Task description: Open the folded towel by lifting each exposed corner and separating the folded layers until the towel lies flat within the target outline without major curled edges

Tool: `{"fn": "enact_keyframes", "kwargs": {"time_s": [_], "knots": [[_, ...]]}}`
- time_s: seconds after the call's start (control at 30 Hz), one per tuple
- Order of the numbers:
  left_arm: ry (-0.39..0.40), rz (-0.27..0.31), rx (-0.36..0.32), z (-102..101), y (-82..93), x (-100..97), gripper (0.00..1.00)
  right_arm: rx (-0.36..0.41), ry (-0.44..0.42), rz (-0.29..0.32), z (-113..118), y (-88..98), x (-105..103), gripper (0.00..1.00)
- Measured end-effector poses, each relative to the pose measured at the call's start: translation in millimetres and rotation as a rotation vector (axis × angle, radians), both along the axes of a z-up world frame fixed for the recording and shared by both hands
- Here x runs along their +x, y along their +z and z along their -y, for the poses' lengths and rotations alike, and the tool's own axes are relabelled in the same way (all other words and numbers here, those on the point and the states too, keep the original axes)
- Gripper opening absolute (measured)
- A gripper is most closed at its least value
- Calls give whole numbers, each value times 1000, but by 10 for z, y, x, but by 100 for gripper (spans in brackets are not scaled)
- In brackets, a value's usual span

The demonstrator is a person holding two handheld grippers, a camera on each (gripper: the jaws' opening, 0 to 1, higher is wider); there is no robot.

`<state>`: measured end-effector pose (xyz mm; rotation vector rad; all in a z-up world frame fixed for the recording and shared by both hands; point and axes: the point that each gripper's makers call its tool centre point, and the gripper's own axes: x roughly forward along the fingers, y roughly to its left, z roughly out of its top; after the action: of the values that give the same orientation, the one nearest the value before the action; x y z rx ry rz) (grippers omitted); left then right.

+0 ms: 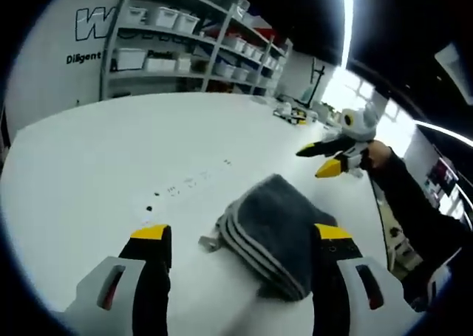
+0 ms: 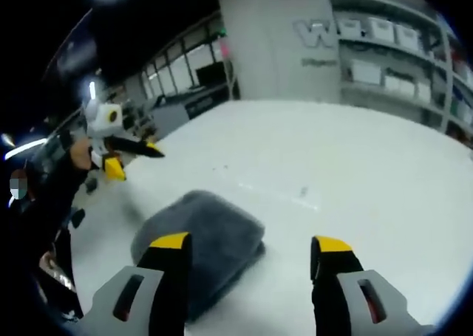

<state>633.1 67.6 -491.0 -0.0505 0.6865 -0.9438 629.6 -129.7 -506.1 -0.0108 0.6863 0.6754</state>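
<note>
We are at the approach — both grippers' jaws wide open and empty, the towel [image 1: 277, 229] folded at lower centre on the tabletop [image 1: 111, 166] — next, pinch an exposed corner.

The folded grey towel [image 1: 277, 229] lies on the white table [image 1: 111, 173], between the left gripper's [image 1: 242, 240] spread jaws. The right gripper [image 1: 325, 157] hovers beyond it, jaws parted.

Hidden, cropped and unreadable parts

The left gripper [image 1: 242, 241] jaw covered part of the folded towel [image 1: 277, 229]. Wall lettering [image 1: 92, 24] was cut off behind the shelving [image 1: 188, 44]; small table marks [image 1: 188, 182] were too tiny to read. The sleeve [image 2: 41, 203] ran off-frame.
</note>
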Motion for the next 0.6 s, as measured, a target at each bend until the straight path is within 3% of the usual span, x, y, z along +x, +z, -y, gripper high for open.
{"fn": "enact_keyframes", "kwargs": {"time_s": [0.6], "knots": [[1,-72,13,92,-281,76,70,25,8,-27,-103,-211,47,62]]}}
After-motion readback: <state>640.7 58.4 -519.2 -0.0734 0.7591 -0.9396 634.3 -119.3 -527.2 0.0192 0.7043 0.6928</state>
